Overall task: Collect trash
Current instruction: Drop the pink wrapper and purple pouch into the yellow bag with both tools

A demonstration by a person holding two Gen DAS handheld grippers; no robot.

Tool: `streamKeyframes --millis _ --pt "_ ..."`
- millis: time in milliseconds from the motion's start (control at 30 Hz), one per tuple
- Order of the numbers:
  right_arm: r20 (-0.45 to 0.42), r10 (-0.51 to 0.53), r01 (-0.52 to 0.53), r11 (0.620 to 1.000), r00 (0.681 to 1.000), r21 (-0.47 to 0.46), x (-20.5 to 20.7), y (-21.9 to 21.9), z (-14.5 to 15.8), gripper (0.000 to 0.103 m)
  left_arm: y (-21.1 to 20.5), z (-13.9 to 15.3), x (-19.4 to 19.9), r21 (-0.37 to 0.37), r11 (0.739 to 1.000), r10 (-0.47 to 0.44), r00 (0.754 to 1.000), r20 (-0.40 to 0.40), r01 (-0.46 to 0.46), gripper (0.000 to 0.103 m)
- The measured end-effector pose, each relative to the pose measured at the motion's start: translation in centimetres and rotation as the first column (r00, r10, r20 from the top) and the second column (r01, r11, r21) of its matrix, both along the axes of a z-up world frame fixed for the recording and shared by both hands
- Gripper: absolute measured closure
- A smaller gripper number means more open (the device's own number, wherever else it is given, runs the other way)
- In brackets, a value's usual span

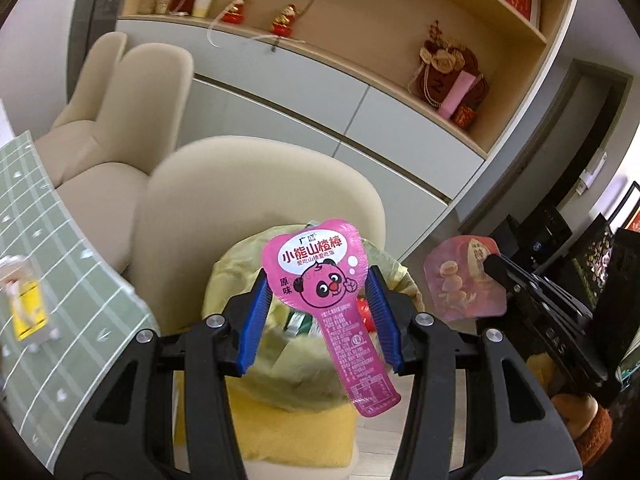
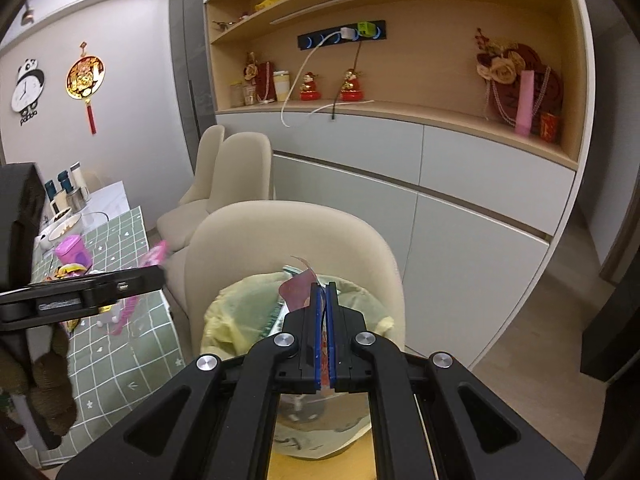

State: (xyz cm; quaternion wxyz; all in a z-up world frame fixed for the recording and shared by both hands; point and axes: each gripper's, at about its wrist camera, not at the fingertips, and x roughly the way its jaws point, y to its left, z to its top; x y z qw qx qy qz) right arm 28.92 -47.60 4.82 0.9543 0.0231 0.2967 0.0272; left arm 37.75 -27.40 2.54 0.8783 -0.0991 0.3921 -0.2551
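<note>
Above the yellow-lined round trash bin (image 1: 280, 280) we hold 2 wrappers: left gripper (image 1: 318, 292) clamps the pink bear-print snack wrapper (image 1: 320, 280), right gripper (image 2: 324, 292) pinches the pale translucent snack wrapper (image 1: 464, 280). Released off-centre, either light film could drift past the rim.

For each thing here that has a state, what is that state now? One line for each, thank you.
Left claw: shut on the pink wrapper.
Pink wrapper: held upright above the bin.
Right claw: shut on the clear wrapper.
Clear wrapper: held beside the pink one, over the bin's edge.
Bin: open, yellow liner in, trash inside.
</note>
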Motion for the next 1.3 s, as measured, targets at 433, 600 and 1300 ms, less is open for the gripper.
streamKeyframes --millis 433,600,1300 --pt "0.008 -0.04 0.039 0.998 0.999 0.055 2.1 -3.9 -1.0 0.099 -4.7 -2.2 3.8 0.033 0.998 -0.047 0.998 -0.041 0.049 0.058" --pt "0.004 -0.032 0.032 0.998 0.999 0.053 2.7 -3.7 -1.2 0.099 -4.8 -3.2 4.5 0.015 0.999 -0.045 0.997 -0.06 0.046 0.044" --pt "-0.084 0.13 -0.116 0.98 0.988 0.16 6.8 0.0 -4.4 0.099 6.6 -1.4 -2.7 0.17 0.971 0.173 0.985 -0.013 -0.169 0.043"
